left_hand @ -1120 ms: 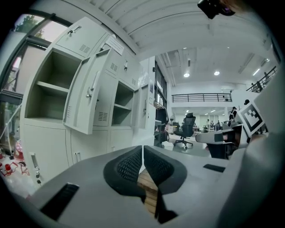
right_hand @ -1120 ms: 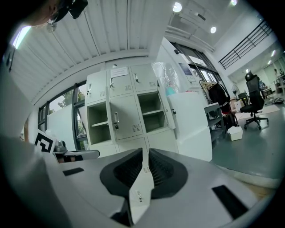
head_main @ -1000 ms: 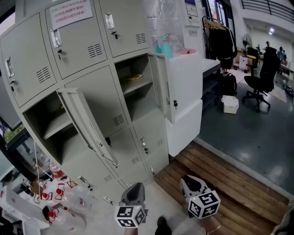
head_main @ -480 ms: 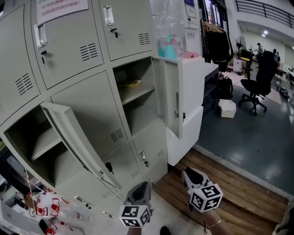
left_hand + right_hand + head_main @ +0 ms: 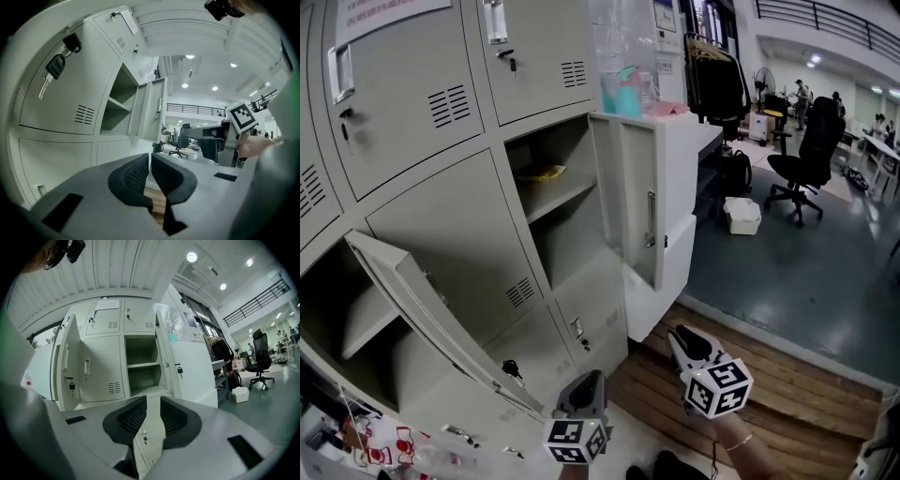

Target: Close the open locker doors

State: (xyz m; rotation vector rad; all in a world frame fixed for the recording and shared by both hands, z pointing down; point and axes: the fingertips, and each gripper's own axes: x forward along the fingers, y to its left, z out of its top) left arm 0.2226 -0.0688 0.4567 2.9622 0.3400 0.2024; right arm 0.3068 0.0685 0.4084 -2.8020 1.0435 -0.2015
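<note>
A bank of grey lockers [image 5: 441,103] has two doors standing open. The right door [image 5: 626,202] swings out from a shelved compartment [image 5: 548,202]; the lower left door [image 5: 422,309] hangs out over another open compartment [image 5: 356,319]. My left gripper [image 5: 589,377] is low in the head view, apart from the left door, its jaws shut on nothing [image 5: 150,157]. My right gripper [image 5: 680,333] is beside it, pointing at the lockers; its jaws [image 5: 153,399] are opening with nothing between them. In the right gripper view, both open doors [image 5: 70,362] [image 5: 162,363] are ahead.
A white cabinet [image 5: 680,187] stands right of the lockers, close behind the right open door. Wooden floor boards [image 5: 769,384] lie underfoot. An office chair [image 5: 802,155] and a white bin [image 5: 741,214] stand farther right. Clutter in clear plastic [image 5: 384,441] lies at the lower left.
The view has swung and closed in on the lockers, which now fill more of the frame. Both grippers stay low; the right one has risen a little.
</note>
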